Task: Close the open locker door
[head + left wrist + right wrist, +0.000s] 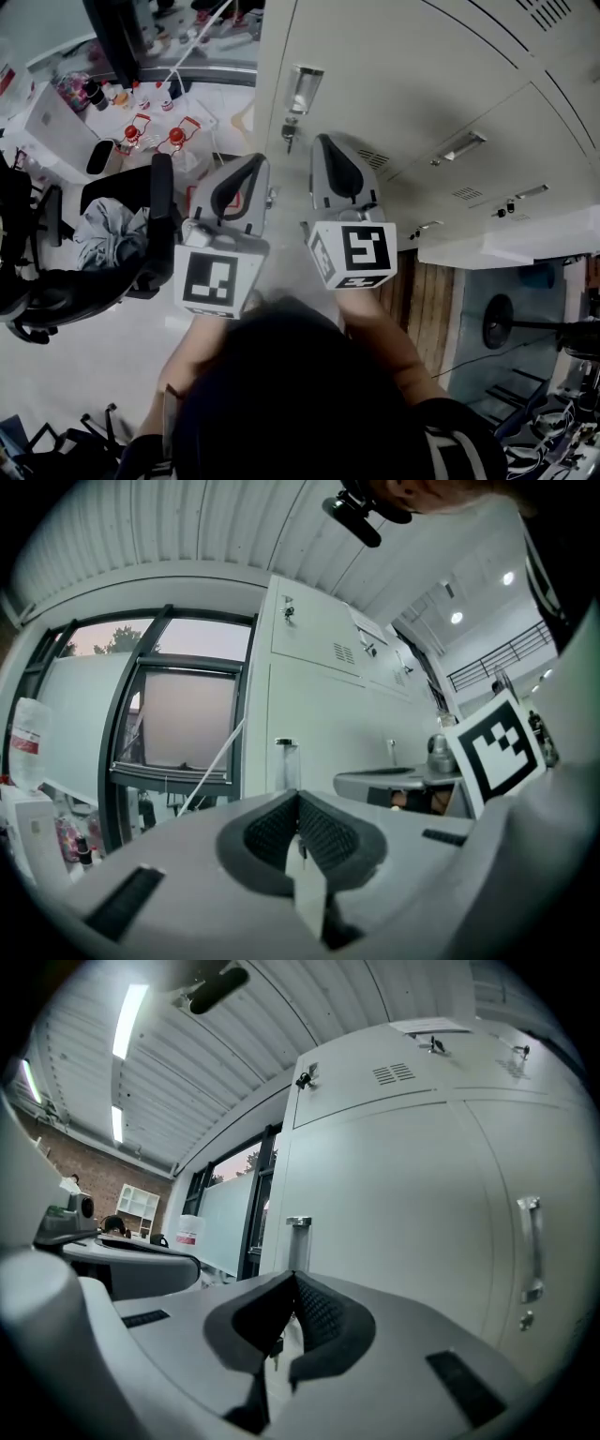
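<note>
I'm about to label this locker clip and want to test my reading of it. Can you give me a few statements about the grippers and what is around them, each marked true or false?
1. The left gripper and the right gripper both point toward the grey lockers. True.
2. The right gripper is clamped on the door handle. False: its jaws are together with nothing between them, and the handle stands apart ahead of it.
3. The left gripper's jaws are together and hold nothing. True.
4. The black office chair stands at the right of the head view. False: it is at the left, beside the left gripper.
</note>
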Motion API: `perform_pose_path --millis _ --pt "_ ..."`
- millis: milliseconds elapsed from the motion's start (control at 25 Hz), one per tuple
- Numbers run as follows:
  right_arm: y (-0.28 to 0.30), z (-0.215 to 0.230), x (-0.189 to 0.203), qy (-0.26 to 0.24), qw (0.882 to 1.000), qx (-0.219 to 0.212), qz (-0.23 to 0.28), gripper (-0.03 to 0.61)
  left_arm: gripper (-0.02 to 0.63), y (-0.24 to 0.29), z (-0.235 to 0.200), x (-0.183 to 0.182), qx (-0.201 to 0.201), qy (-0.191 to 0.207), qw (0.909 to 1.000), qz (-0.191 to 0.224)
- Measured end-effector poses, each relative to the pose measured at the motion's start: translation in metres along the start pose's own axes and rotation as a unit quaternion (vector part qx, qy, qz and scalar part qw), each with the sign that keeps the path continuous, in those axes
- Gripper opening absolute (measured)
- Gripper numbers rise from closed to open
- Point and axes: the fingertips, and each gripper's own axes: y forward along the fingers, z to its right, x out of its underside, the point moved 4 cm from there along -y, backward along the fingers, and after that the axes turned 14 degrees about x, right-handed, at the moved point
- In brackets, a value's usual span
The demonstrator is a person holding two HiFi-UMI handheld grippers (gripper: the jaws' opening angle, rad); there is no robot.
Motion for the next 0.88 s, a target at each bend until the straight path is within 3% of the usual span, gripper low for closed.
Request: perform_pose_path --millis 240,520,880 --pt "-0.052 0.054 -0.005 -0.01 0.999 0.044 0.011 0.017 0.002 0.01 0.038 -0.008 0.007 0.009 0.9999 -0.004" --pt "-0.107 0.113 0.015 -0.004 0.995 0.095 0.002 0.017 0.002 0.024 0.084 -0.003 0.02 0.028 0.9994 -0.009" --pt "-0.136 0.146 0.026 -0.003 0.994 0.106 0.003 0.016 0.002 0.027 0.112 0.003 0.006 0.033 0.9994 -0.011"
